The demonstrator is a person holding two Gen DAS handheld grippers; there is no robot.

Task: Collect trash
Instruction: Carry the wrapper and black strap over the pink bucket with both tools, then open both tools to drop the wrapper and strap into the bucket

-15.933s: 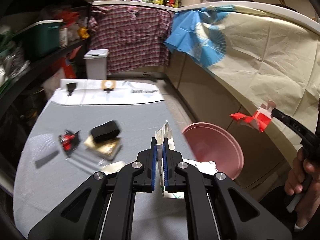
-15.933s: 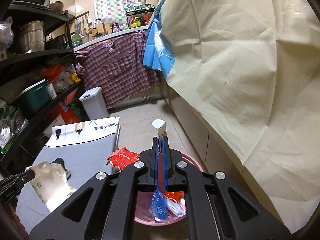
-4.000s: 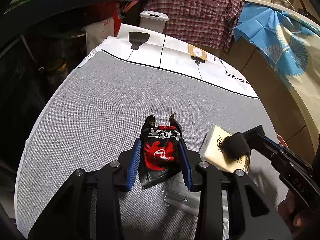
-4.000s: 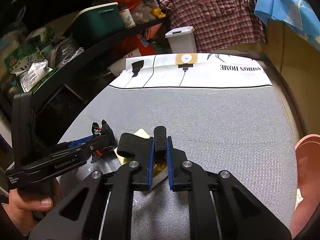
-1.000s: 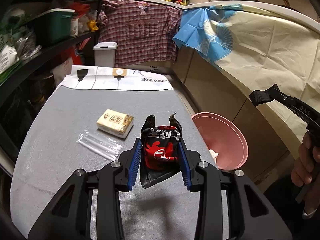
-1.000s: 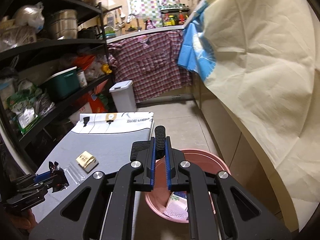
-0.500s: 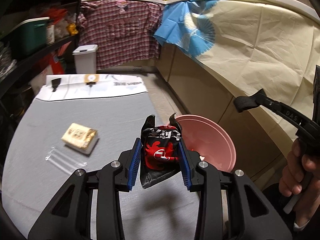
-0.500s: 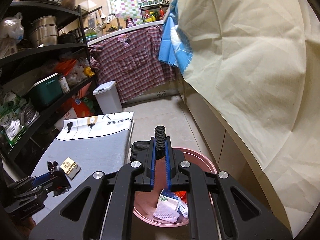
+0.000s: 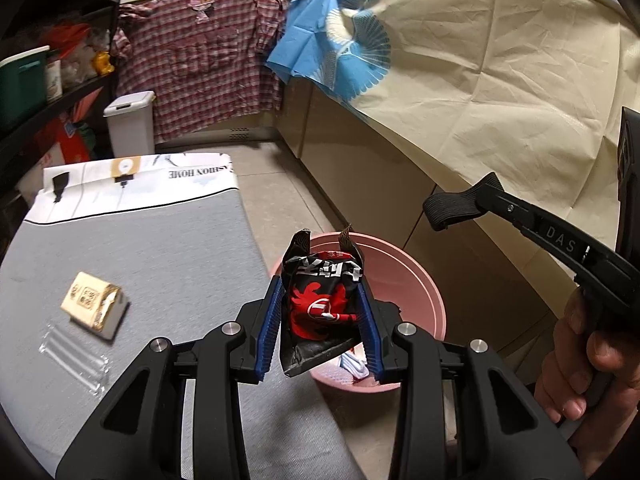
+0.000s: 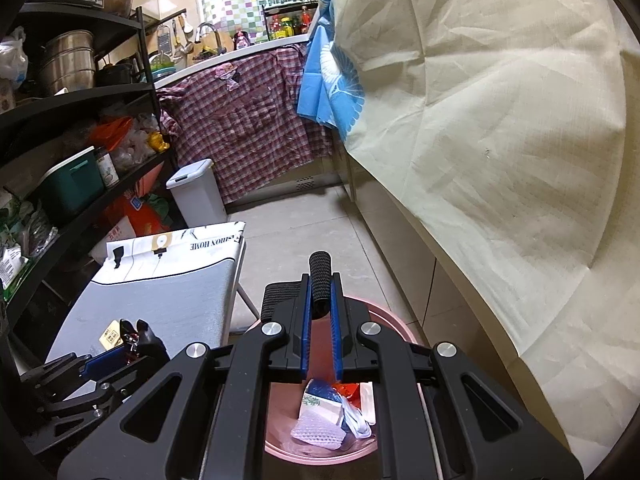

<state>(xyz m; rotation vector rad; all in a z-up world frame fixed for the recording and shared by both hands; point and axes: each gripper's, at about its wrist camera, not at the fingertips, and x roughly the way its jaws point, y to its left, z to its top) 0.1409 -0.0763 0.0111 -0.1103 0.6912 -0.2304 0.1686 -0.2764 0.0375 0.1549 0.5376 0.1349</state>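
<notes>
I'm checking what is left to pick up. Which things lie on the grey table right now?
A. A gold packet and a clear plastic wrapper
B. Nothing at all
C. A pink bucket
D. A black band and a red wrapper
A: the gold packet and the clear plastic wrapper lie on the grey table.

Surfaces: mostly matt, one glossy item.
Glossy crinkled foil wrapper (image 9: 322, 304); beside it smooth pink plastic basin (image 9: 424, 292); matt grey woven table cover (image 9: 160, 264); black ribbed elastic band (image 10: 321, 280); creased cream cloth (image 10: 500, 152).
</notes>
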